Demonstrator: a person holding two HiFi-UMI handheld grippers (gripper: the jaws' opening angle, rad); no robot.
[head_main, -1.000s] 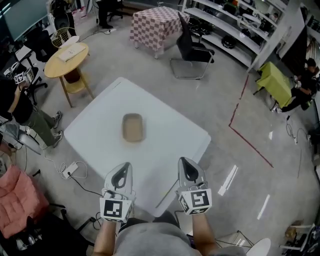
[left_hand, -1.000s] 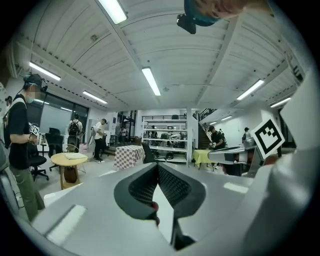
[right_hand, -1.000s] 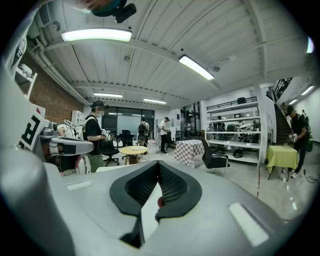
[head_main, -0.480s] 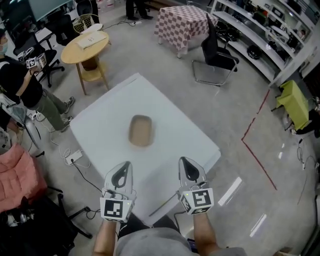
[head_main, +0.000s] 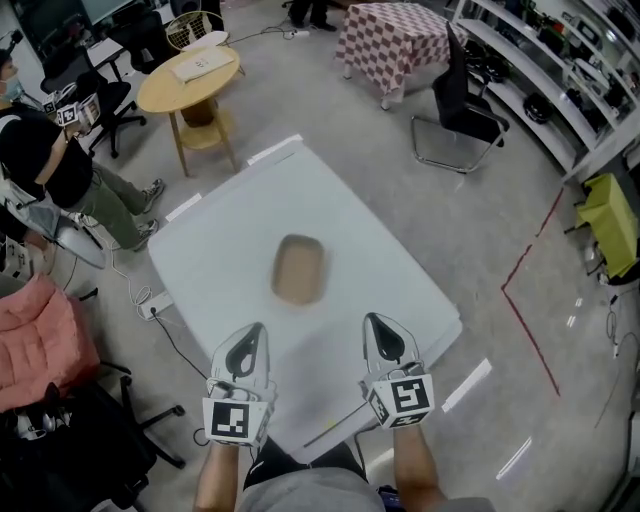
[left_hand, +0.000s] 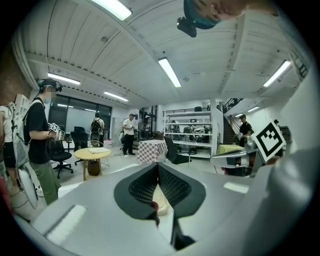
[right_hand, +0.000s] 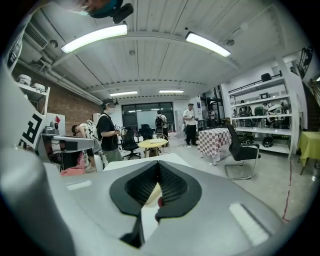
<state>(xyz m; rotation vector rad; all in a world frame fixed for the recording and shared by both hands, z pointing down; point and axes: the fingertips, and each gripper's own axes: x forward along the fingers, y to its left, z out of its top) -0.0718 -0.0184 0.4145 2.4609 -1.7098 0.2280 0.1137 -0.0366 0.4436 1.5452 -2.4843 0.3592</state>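
Head view | tan tray (head_main: 298, 270) on white table (head_main: 225, 235), contents blurred | left tongs (head_main: 250, 335), right tongs (head_main: 381, 328) clenched, empty

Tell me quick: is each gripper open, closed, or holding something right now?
Left gripper: closed, jaws together, holding nothing.
Right gripper: closed, jaws together, holding nothing.

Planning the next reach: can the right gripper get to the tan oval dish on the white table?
Probably yes. The right gripper sits over the near edge of the white table, and only bare tabletop lies between it and the tan oval dish. Its jaws are together.
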